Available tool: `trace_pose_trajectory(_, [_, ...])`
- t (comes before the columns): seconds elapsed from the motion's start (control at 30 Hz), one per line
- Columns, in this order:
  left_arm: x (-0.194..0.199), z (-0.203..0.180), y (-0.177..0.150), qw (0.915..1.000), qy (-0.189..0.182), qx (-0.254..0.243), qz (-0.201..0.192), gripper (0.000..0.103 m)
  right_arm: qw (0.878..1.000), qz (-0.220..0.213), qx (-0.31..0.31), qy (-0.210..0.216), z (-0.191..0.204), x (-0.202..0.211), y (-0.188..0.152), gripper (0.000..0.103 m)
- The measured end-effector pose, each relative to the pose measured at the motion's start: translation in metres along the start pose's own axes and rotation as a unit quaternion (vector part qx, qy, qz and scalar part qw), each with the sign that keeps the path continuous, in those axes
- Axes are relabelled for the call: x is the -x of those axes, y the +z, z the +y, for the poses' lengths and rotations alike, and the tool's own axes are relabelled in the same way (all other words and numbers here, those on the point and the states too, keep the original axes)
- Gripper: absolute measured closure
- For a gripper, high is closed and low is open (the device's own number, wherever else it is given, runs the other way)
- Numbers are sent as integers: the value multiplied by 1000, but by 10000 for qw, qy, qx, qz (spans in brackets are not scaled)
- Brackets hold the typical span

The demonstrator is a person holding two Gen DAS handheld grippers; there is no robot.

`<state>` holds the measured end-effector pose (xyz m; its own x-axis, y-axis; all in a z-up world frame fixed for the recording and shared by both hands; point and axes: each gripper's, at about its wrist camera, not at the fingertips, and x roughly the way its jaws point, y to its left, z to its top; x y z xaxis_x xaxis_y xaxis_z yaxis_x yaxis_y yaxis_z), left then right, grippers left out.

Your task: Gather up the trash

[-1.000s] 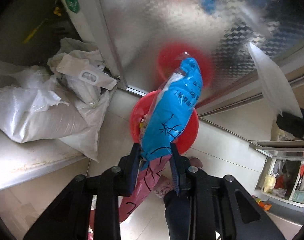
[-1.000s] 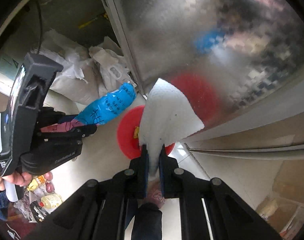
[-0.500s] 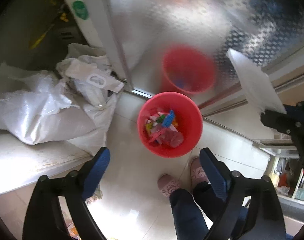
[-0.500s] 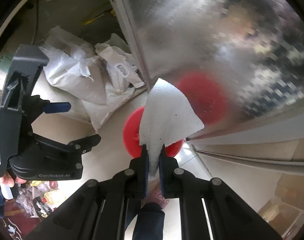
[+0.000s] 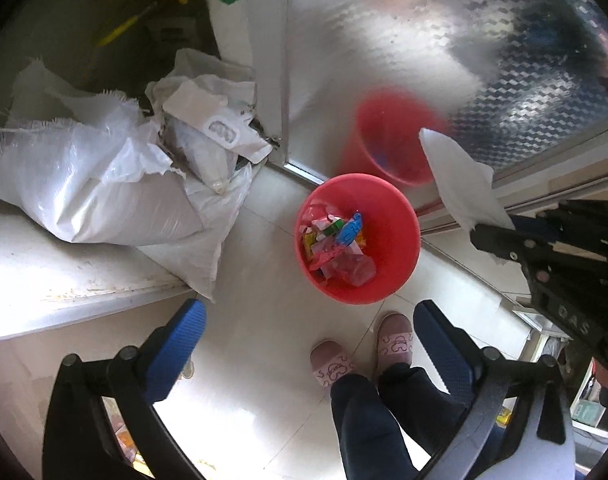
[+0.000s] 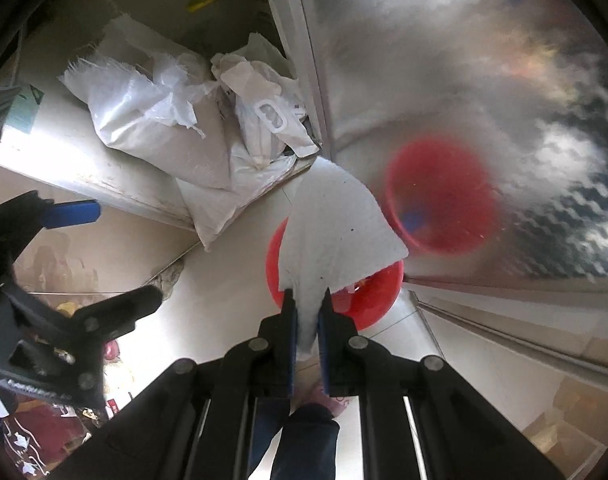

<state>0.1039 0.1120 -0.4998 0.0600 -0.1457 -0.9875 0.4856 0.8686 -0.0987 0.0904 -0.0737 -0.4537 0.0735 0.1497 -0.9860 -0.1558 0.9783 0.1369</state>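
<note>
Paper towel (image 6: pixel 336 232) is pinched over the red bin (image 5: pixel 400 240).
It is held by the right gripper (image 6: pixel 307 312), whose jaws are pressed on its lower corner, directly above the bin (nearer than the left gripper (image 5: pixel 308 320), whose jaws have just been opened wide and hold nothing).

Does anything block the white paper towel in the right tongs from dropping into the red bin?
Nothing visible does. The paper towel hangs from the right tongs above the open red bin; the open left tongs hold nothing.

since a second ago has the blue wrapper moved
Yes. The blue wrapper dropped from the left gripper, whose jaws have just been opening, into the red bin.
</note>
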Motion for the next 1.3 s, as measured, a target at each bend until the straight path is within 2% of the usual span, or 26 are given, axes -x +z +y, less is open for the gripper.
trace_pose_trajectory(0.13, [-9, 8, -3, 9999, 99, 84, 83, 0, 9998, 132, 123, -95, 1, -15, 6, 94])
trace_pose_trajectory(0.2, [-13, 10, -5, 9998, 137, 84, 129, 0, 9994, 187, 194, -229, 3, -22, 8, 83])
trace_pose_trajectory(0.23, [-14, 11, -6, 9997, 158, 80, 136, 0, 9992, 183, 194, -300, 3, -24, 9, 63])
trace_pose_trajectory(0.27, [-14, 12, -8, 9997, 180, 61, 135, 0, 9991, 176, 185, -345, 2, -25, 10, 50])
trace_pose_trajectory(0.3, [-14, 12, -9, 9997, 200, 37, 142, 0, 9989, 182, 169, -387, 0, -26, 9, 28])
trace_pose_trajectory(0.33, [-14, 11, -11, 9996, 240, 15, 147, 0, 9989, 193, 147, -404, 0, -27, 9, 23])
trace_pose_trajectory(0.5, [-4, 12, -19, 9996, 257, 80, 67, 0, 9988, 287, 130, -370, 1, -24, 2, 23])
trace_pose_trajectory(0.67, [36, 6, -30, 9988, 357, 241, -218, 0, 9990, -17, 257, -353, 10, 12, -8, 15])
trace_pose_trajectory(0.77, [75, 2, -38, 9970, 469, 378, -494, 0, 9985, -346, 313, -291, 19, 53, -15, 9])
trace_pose_trajectory(0.9, [151, -7, -53, 9896, 697, 742, -1017, 0, 9965, -660, 481, -157, 31, 119, -23, 7])
trace_pose_trajectory(0.97, [194, -12, -61, 9849, 702, 944, -1269, 0, 9950, -804, 590, -42, 33, 156, -25, 6])
trace_pose_trajectory(1.07, [249, -23, -70, 9790, 663, 1110, -1576, 0, 9905, -1174, 702, -97, 38, 215, -32, 2])
trace_pose_trajectory(1.17, [298, -41, -75, 9751, 710, 1053, -1818, 0, 9848, -1552, 753, -213, 39, 278, -40, 1])
trace_pose_trajectory(1.23, [328, -55, -74, 9730, 870, 1006, -1889, 0, 9820, -1699, 772, -281, 40, 313, -45, 1])
trace_pose_trajectory(1.3, [353, -65, -75, 9708, 848, 967, -2026, 0, 9783, -1878, 786, -392, 41, 342, -51, 1])
